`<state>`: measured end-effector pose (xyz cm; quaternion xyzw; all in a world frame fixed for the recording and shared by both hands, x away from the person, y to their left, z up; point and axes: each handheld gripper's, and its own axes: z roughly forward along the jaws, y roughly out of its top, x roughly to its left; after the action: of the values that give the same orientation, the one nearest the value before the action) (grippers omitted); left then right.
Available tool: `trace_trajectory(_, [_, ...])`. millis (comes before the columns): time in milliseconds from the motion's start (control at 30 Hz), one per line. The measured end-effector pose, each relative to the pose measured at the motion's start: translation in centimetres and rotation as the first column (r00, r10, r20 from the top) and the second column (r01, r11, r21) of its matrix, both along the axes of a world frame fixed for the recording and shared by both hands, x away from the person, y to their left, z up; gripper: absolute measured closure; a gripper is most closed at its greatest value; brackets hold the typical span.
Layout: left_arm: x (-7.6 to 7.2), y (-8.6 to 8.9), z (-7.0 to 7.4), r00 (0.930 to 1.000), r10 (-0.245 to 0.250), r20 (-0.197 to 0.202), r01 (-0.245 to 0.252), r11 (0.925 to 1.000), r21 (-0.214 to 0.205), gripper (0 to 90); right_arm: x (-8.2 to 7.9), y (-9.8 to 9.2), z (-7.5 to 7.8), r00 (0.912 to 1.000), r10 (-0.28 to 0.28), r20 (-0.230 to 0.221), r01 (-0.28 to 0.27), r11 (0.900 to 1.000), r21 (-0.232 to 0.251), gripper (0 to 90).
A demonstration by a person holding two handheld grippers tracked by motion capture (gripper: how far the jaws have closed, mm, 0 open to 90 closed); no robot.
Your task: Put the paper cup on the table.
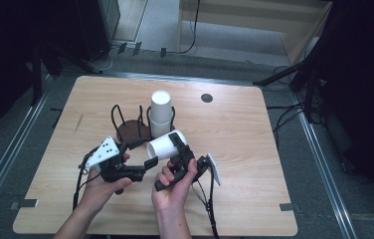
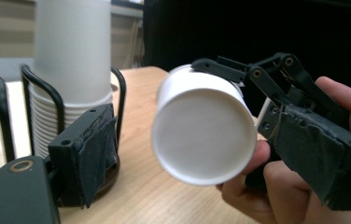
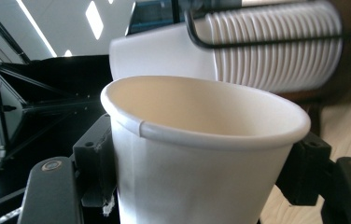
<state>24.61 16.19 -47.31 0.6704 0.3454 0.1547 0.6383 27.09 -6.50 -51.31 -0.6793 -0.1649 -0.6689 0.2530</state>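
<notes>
A single white paper cup (image 1: 165, 145) lies sideways above the table's front middle, and my right gripper (image 1: 177, 149) is shut on its wall. In the right gripper view the cup (image 3: 197, 154) sits between both pads, its mouth pointing away. My left gripper (image 1: 142, 154) stands open just left of the cup. In the left gripper view the cup's base (image 2: 204, 135) faces the camera, and a gap shows between it and the taped pad (image 2: 92, 154). Behind it a stack of white cups (image 1: 160, 110) stands in a black wire holder (image 1: 125, 124).
The holder's left slot (image 1: 120, 117) holds no cups. A dark round grommet (image 1: 206, 98) sits in the wooden table (image 1: 234, 149) at the back. Cables trail from both grippers toward the front edge. Dark stands and cables surround the table on the floor.
</notes>
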Motion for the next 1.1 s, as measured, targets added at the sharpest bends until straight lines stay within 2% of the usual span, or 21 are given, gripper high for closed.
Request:
trace_trajectory(67, [0.0, 0.3, 0.1, 0.9999, 0.010, 0.005, -0.010, 1.0000, -0.001, 13.7, 0.1, -0.2, 0.1, 0.9998, -0.011, 0.014, 0.011, 0.9998, -0.015, 27.2])
trace_trajectory(100, [0.1, 0.8, 0.1, 0.9996, 0.026, 0.008, -0.026, 0.9996, -0.008, 13.7, 0.2, -0.5, 0.3, 0.9990, -0.028, 0.035, 0.030, 0.9985, -0.046, 27.2])
trace_trajectory(133, [0.1, 0.8, 0.1, 0.9996, 0.026, 0.008, -0.026, 0.9996, -0.008, 13.6, 0.2, -0.5, 0.3, 0.9990, -0.028, 0.035, 0.030, 0.9985, -0.046, 27.2])
trace_trajectory(167, [0.2, 1.3, 0.2, 0.9990, 0.045, 0.009, -0.044, 0.9990, -0.008, 13.6, 0.2, -0.8, 0.6, 0.9974, -0.041, 0.060, 0.046, 0.9957, -0.080, 27.2])
trace_trajectory(233, [0.3, 1.9, 0.2, 0.9981, 0.061, 0.007, -0.061, 0.9981, -0.010, 13.6, 0.2, -1.0, 0.8, 0.9951, -0.051, 0.085, 0.060, 0.9918, -0.113, 27.1])
trace_trajectory(267, [0.3, 1.9, 0.2, 0.9981, 0.061, 0.007, -0.061, 0.9981, -0.010, 13.6, 0.2, -1.0, 0.8, 0.9951, -0.051, 0.085, 0.060, 0.9918, -0.113, 27.1])
trace_trajectory(300, [0.4, 2.5, 0.1, 0.9972, 0.075, -0.002, -0.075, 0.9971, -0.013, 13.5, 0.3, -1.1, 1.0, 0.9929, -0.058, 0.103, 0.074, 0.9846, -0.158, 27.2])
trace_trajectory(333, [0.5, 2.8, 0.1, 0.9969, 0.079, -0.005, -0.079, 0.9967, -0.018, 13.5, 0.3, -1.2, 1.1, 0.9918, -0.061, 0.113, 0.080, 0.9809, -0.177, 27.1])
trace_trajectory(467, [0.7, 4.1, 0.0, 0.9939, 0.108, -0.022, -0.108, 0.9940, 0.017, 12.3, 0.2, -1.4, 1.3, 0.9876, -0.061, 0.145, 0.093, 0.9703, -0.224, 27.2])
trace_trajectory(500, [0.7, 4.1, 0.0, 0.9939, 0.108, -0.022, -0.108, 0.9940, 0.017, 11.2, 0.2, -1.4, 1.3, 0.9876, -0.061, 0.145, 0.093, 0.9703, -0.224, 27.2])
trace_trajectory(567, [0.8, 5.1, -0.3, 0.9904, 0.135, -0.030, -0.134, 0.9902, 0.039, 10.1, 0.3, -1.5, 1.3, 0.9820, -0.061, 0.179, 0.105, 0.9620, -0.252, 27.2])
trace_trajectory(600, [0.8, 5.1, -0.3, 0.9904, 0.135, -0.030, -0.134, 0.9902, 0.039, 9.6, 0.3, -1.5, 1.3, 0.9820, -0.061, 0.179, 0.105, 0.9620, -0.252, 27.2])
trace_trajectory(700, [1.0, 6.4, -0.8, 0.9811, 0.188, -0.047, -0.181, 0.9764, 0.118, 8.0, 0.3, -1.7, 1.6, 0.9739, -0.067, 0.217, 0.129, 0.9503, -0.283, 27.4])
trace_trajectory(733, [1.0, 6.4, -0.8, 0.9811, 0.188, -0.047, -0.181, 0.9764, 0.118, 7.9, 0.3, -1.7, 1.6, 0.9739, -0.067, 0.217, 0.129, 0.9503, -0.283, 27.4])
trace_trajectory(767, [1.2, 7.1, -1.2, 0.9746, 0.217, -0.055, -0.207, 0.9669, 0.150, 7.8, 0.3, -1.8, 1.8, 0.9657, -0.069, 0.250, 0.147, 0.9394, -0.310, 27.4])
trace_trajectory(833, [1.3, 7.9, -1.5, 0.9667, 0.246, -0.070, -0.232, 0.9577, 0.171, 7.8, 0.3, -1.9, 2.1, 0.9572, -0.072, 0.280, 0.170, 0.9239, -0.343, 27.4])
trace_trajectory(967, [1.4, 9.3, -2.3, 0.9498, 0.300, -0.090, -0.281, 0.9436, 0.174, 7.8, 0.5, -2.1, 2.3, 0.9417, -0.076, 0.328, 0.211, 0.8918, -0.400, 27.3])
trace_trajectory(1067, [1.5, 10.5, -2.9, 0.9360, 0.337, -0.100, -0.315, 0.9302, 0.188, 7.8, 0.6, -2.2, 2.4, 0.9304, -0.071, 0.359, 0.243, 0.8548, -0.459, 27.3])
trace_trajectory(1100, [1.5, 10.8, -3.1, 0.9320, 0.348, -0.101, -0.325, 0.9258, 0.193, 7.8, 0.5, -2.2, 2.4, 0.9282, -0.071, 0.365, 0.254, 0.8395, -0.481, 27.3])
